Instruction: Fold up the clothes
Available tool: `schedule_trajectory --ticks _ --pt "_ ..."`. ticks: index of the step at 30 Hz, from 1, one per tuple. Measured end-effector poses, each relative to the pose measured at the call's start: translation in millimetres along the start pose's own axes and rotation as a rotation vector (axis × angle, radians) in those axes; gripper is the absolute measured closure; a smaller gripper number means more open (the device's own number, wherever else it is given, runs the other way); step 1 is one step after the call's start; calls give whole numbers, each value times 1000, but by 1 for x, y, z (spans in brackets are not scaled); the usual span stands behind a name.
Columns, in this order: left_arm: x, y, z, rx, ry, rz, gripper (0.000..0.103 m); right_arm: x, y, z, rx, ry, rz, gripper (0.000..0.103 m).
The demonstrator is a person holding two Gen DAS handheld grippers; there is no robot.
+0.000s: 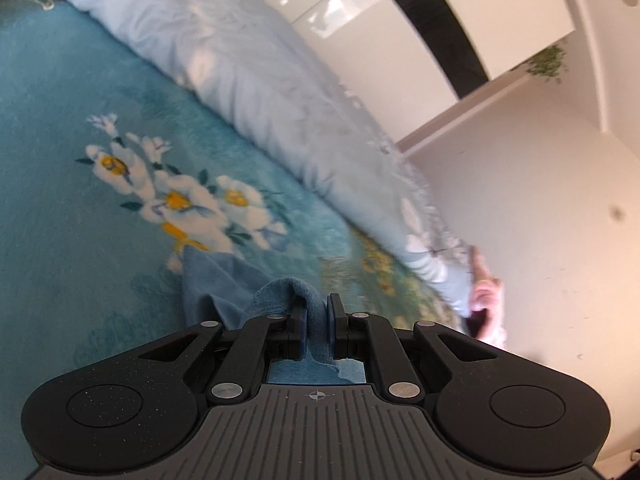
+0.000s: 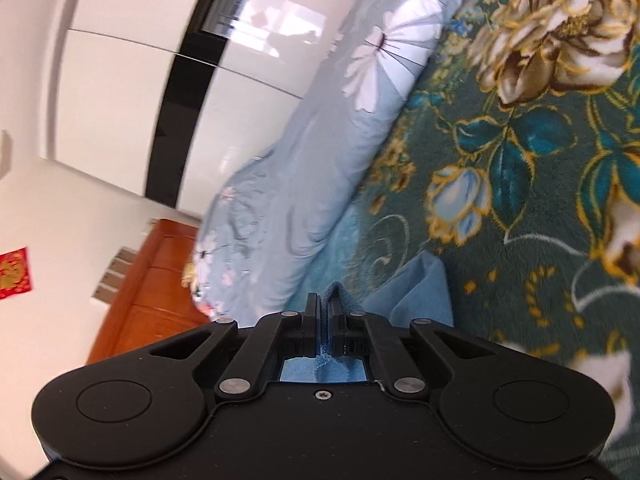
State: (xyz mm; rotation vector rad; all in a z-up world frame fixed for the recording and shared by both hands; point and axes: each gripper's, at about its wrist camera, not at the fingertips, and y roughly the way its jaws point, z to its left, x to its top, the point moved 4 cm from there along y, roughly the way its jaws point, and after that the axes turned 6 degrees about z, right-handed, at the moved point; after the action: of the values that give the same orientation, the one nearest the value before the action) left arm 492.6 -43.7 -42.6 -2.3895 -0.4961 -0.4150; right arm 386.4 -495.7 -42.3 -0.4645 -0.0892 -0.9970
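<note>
Left wrist view shows the blue garment [image 1: 224, 284] bunched up between the jaws of the left gripper [image 1: 317, 312], which are nearly closed and pinch a fold, the rest trailing down ahead and to its left onto the floral blanket [image 1: 80, 160]. Right wrist view has the right gripper [image 2: 323, 312] clamped almost flat on another edge of the blue garment [image 2: 416, 288] (cloth drapes just ahead, to its right). With such small bites, either edge could slip free if the hands pull apart unevenly, and slack could snag on the blanket's pile.
</note>
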Motion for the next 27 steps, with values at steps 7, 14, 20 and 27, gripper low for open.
schedule_trajectory --ticks 7,14,20,27 --pt "10 25 19 -6 -82 24 94 11 31 -17 -86 23 38 91" --pt "27 14 13 -47 -109 -69 38 23 20 -3 -51 -19 -12 72" --pt "23 -7 14 -7 -101 -66 32 17 -11 -3 -72 -61 -36 67" --pt "-42 -33 31 29 -53 44 24 -37 -47 -33 -130 -110 70 56"
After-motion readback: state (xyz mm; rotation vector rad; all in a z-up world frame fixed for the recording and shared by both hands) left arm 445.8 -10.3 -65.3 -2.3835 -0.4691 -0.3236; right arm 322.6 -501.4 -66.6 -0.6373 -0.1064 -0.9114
